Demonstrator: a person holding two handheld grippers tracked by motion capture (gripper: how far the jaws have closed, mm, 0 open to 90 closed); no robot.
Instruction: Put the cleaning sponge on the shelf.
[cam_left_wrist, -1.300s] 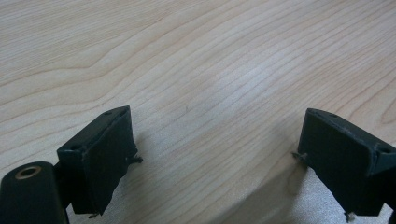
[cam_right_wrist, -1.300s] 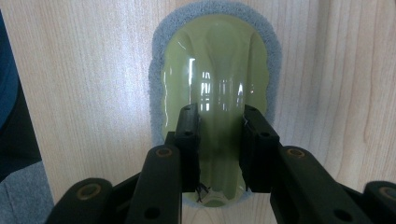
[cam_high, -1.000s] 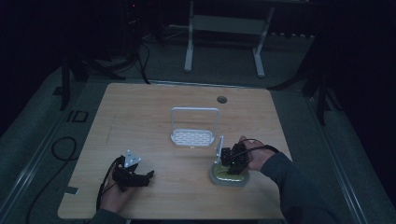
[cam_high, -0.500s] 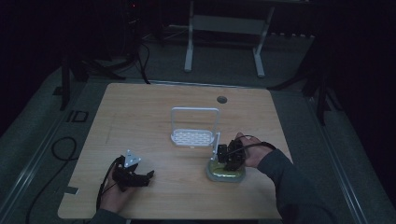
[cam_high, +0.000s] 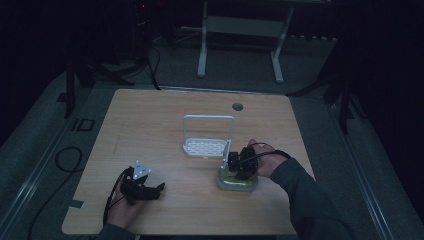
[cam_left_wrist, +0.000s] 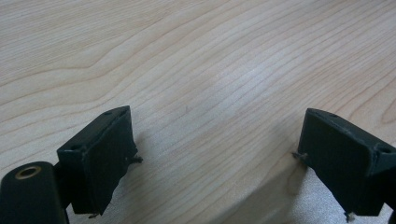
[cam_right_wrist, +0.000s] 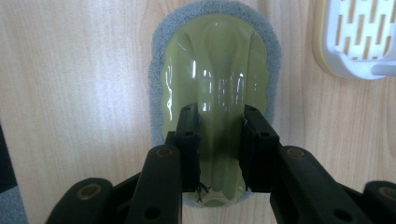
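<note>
A scrub sponge (cam_right_wrist: 215, 60) with a glossy olive top and a grey pad lies flat on the wooden table (cam_high: 150, 125) at the front right. My right gripper (cam_right_wrist: 219, 114) points down at it, its jaws closed on the raised ridge of the olive top. In the high view the right gripper (cam_high: 242, 167) sits directly over the sponge (cam_high: 236, 184). At the front left, my left gripper (cam_high: 150, 191) rests low over the wood. Its jaws stand wide apart, and between them the left gripper (cam_left_wrist: 224, 140) has bare table.
A white slotted rack (cam_high: 207, 147) with a tall wire handle stands mid-table, just behind and left of the sponge; its corner (cam_right_wrist: 359, 37) lies close to the sponge. A round cable hole (cam_high: 237, 106) is at the table's far edge.
The right gripper has shifted slightly left over the sponge and settled onto it. The left gripper has not moved.
</note>
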